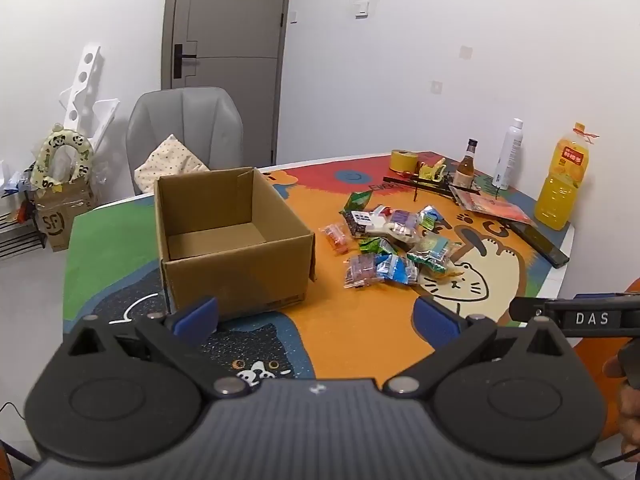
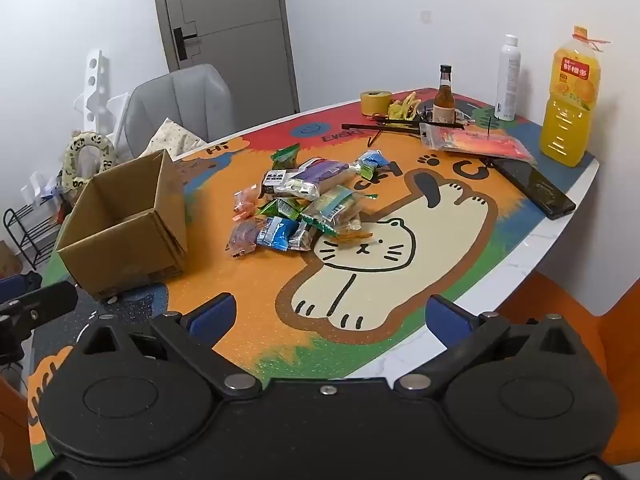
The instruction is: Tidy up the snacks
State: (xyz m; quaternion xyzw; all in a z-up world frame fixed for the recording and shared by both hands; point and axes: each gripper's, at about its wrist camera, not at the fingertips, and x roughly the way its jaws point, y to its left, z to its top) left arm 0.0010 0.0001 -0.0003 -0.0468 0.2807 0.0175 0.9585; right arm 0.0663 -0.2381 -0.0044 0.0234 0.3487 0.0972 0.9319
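A heap of several small wrapped snacks (image 1: 390, 242) (image 2: 304, 204) lies mid-table on a colourful cat-print mat. To its left stands an empty, open-topped cardboard box (image 1: 232, 240) (image 2: 128, 224). My left gripper (image 1: 316, 316) hovers over the near edge of the table, just in front of the box, open with nothing between its blue pads. My right gripper (image 2: 332, 316) hangs over the cat drawing, short of the snack heap, also open and empty. In the left wrist view the right gripper's black side shows at the right edge, with part of a hand below it.
Along the far table edge stand a yellow tape roll (image 2: 375, 102), a brown glass bottle (image 2: 444, 96), a white spray can (image 2: 508, 78) and an orange juice bottle (image 2: 570, 100). A phone (image 2: 534, 192) and a red packet (image 2: 476, 142) lie at right. A grey chair (image 1: 184, 136) stands behind.
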